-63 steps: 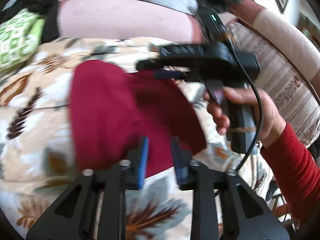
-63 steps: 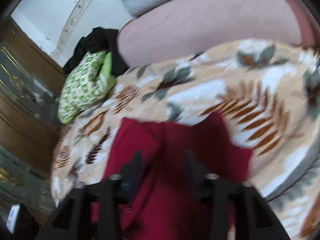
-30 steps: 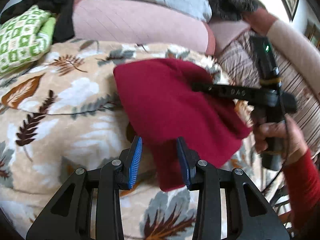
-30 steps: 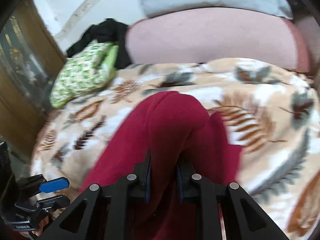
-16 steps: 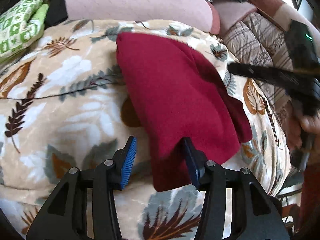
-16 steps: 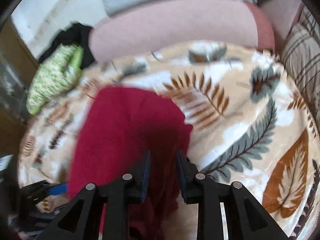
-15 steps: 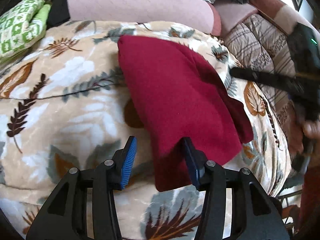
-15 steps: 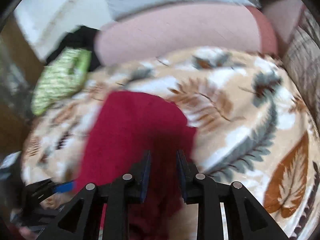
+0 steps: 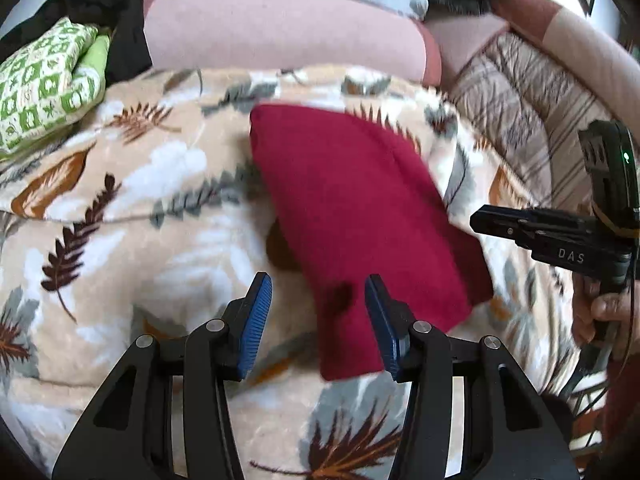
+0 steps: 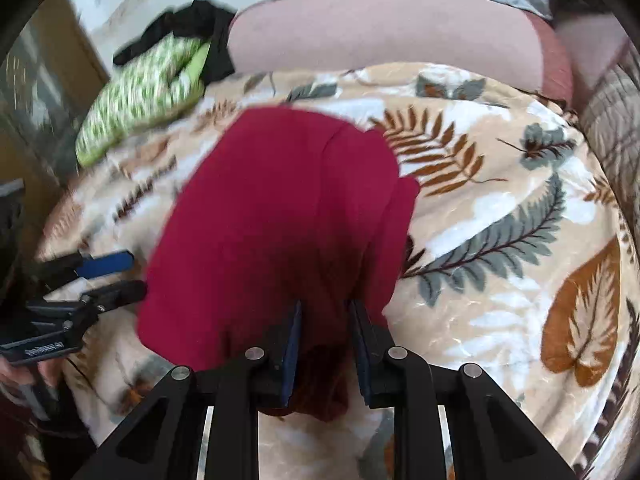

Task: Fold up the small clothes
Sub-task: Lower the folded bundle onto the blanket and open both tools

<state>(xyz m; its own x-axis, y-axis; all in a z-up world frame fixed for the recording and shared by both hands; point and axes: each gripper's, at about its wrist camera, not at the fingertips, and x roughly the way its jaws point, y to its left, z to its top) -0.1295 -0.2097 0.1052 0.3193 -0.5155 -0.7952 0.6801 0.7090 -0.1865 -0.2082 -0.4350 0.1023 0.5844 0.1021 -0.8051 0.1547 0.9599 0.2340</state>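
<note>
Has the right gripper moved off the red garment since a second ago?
Yes. The right gripper has pulled back right, off the red garment, toward the striped cushion.

Leaf-print blanket (image 9: 120, 208), green pillow (image 9: 44, 84) w/ black clothes (image 9: 116, 12) behind.

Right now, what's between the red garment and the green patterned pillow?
Only bare leaf-print blanket lies between the red garment and the green patterned pillow. The left wrist view shows it clearest, and the right wrist view agrees.
</note>
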